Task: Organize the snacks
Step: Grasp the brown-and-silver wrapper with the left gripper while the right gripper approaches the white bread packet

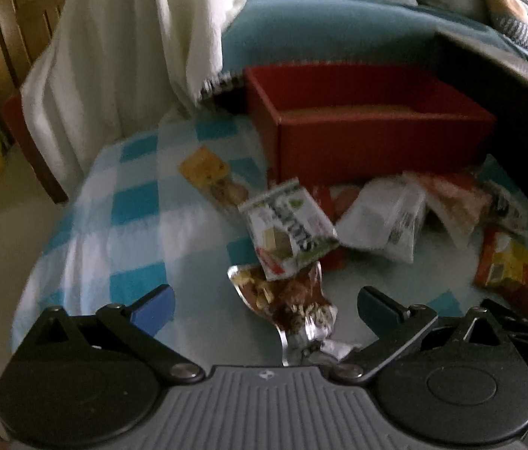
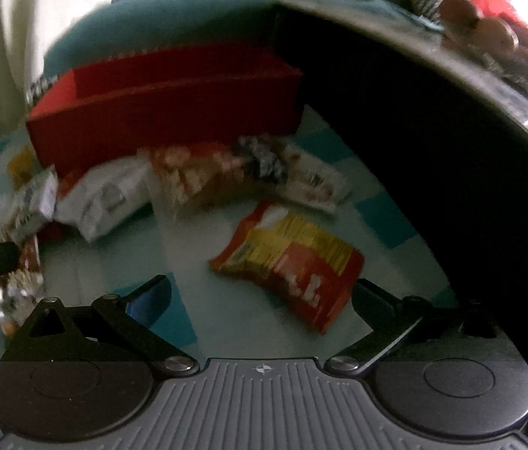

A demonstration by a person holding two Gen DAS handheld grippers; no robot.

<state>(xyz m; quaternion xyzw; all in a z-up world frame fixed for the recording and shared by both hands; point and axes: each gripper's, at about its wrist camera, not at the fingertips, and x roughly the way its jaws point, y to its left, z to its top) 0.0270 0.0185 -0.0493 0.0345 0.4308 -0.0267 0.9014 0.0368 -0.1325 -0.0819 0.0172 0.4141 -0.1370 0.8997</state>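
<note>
Several snack packets lie on a blue-and-white checked cloth in front of an open red box (image 1: pixel 376 142) (image 2: pixel 166 120). My left gripper (image 1: pixel 265 305) is open, fingers spread wide around a clear trail-mix packet (image 1: pixel 290 300) without touching it; a green-and-white packet (image 1: pixel 288 228) lies just beyond. A yellow packet (image 1: pixel 207 172) sits further left and a white pouch (image 1: pixel 380 221) to the right. My right gripper (image 2: pixel 262 298) is open above a red-and-yellow chip bag (image 2: pixel 293 266), whose near corner lies between the fingers. The same bag (image 1: pixel 509 273) shows at the right of the left wrist view.
A dark rounded table edge (image 2: pixel 432 120) rises at the right, close to the box and the bag. A white cloth (image 1: pixel 132 45) hangs at the back left over a wooden chair. A teal cushion (image 1: pixel 320 26) lies behind the box. More packets (image 2: pixel 226 172) crowd the box's front.
</note>
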